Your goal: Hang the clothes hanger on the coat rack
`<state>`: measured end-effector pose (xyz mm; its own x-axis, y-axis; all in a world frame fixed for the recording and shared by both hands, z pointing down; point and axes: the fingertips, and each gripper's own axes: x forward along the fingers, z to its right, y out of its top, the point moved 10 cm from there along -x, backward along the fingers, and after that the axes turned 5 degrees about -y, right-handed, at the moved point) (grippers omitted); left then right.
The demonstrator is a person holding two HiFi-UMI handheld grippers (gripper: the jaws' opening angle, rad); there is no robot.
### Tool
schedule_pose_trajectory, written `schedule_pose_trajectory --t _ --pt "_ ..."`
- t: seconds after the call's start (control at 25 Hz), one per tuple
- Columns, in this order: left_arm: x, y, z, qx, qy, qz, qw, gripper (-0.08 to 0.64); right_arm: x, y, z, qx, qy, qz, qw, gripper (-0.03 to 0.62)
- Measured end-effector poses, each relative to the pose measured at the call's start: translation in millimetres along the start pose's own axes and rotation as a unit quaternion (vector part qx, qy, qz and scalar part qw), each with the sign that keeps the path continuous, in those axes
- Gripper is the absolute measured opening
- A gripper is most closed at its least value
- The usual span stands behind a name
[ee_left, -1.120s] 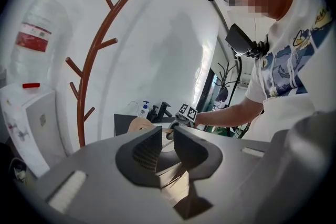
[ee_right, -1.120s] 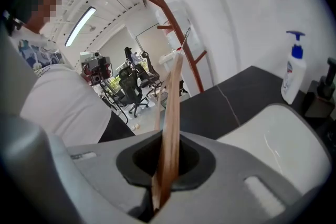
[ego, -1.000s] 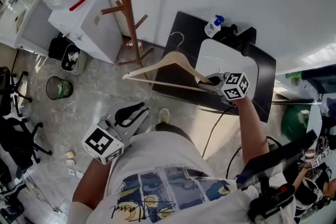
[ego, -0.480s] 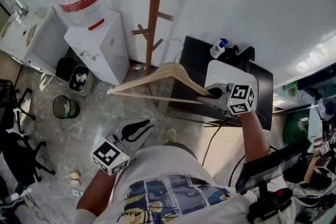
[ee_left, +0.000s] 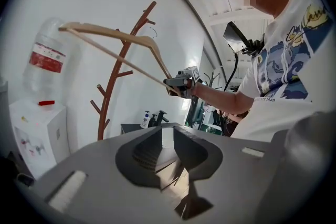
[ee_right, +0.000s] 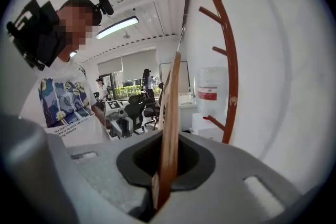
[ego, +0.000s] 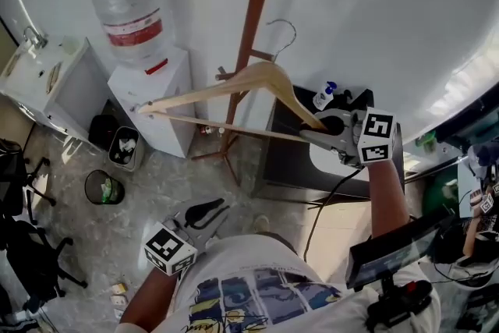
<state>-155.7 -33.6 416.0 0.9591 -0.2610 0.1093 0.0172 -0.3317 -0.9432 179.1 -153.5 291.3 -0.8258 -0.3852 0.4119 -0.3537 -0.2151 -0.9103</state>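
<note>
Down low at 7 o'clock in the head view, the left gripper (ego: pixel 206 209) hung just off the person's shirt (ego: pixel 257 300), carrying nothing. Its jaws looked a hair apart, tho the slit betw. them was thin and hard to read.

Over at 3 o'clock, the right gripper (ego: pixel 323 135) was up high and clamped tight on the clothes hanger (ego: pixel 261 74). The right gripper view showed the wood standing edge-on betw. the pads, pinched at the end where the shoulder meets the bottom bar. From that grip the hanger stretched across twd 9 o'clock, tilted, its far tip in front of the water dispenser (ego: pixel 160 101). The wire hook (ego: pixel 285 31) stood at 12 o'clock, just right of the coat rack (ego: pixel 251 23) trunk and above a short peg. So the hanger was in the air, not hung.

Under the right gripper, at 4 o'clock, sat a black table (ego: pixel 284 164) w/ a spray bottle (ego: pixel 323 96) on it. Further out at 10 o'clock the dispenser carried its big bottle (ego: pixel 129 8). A black bin (ego: pixel 123 146) stood just beside the dispenser, and a round bin (ego: pixel 104 188) was on the floor at 8 o'clock. A white wall (ego: pixel 374 4) closed it off behind.
</note>
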Motion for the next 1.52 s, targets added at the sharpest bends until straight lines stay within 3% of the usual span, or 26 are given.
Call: schedule_pose_trajectory --t 0.24,0.6,1.2,1.52 --pt "-0.9 3.7 -1.9 0.008 -0.007 0.012 0.9999 0.072 -18.2 57.7 24.3 -0.038 -0.033 0.025 0.998 0.011" --pt "19.7 12.0 -12.3 0.009 0.011 0.029 0.9995 0.072 -23.5 120.0 86.7 -0.068 -0.029 0.035 0.997 0.011" --pt "43.6 12.6 -13.8 -0.003 0.08 0.049 0.9955 0.072 18.0 103.1 159.1 -0.061 0.024 -0.022 0.998 0.01" --pt "48.5 13.9 -18.0 -0.01 0.103 0.048 0.9935 0.072 24.9 87.4 184.2 -0.054 0.024 -0.02 0.998 0.009"
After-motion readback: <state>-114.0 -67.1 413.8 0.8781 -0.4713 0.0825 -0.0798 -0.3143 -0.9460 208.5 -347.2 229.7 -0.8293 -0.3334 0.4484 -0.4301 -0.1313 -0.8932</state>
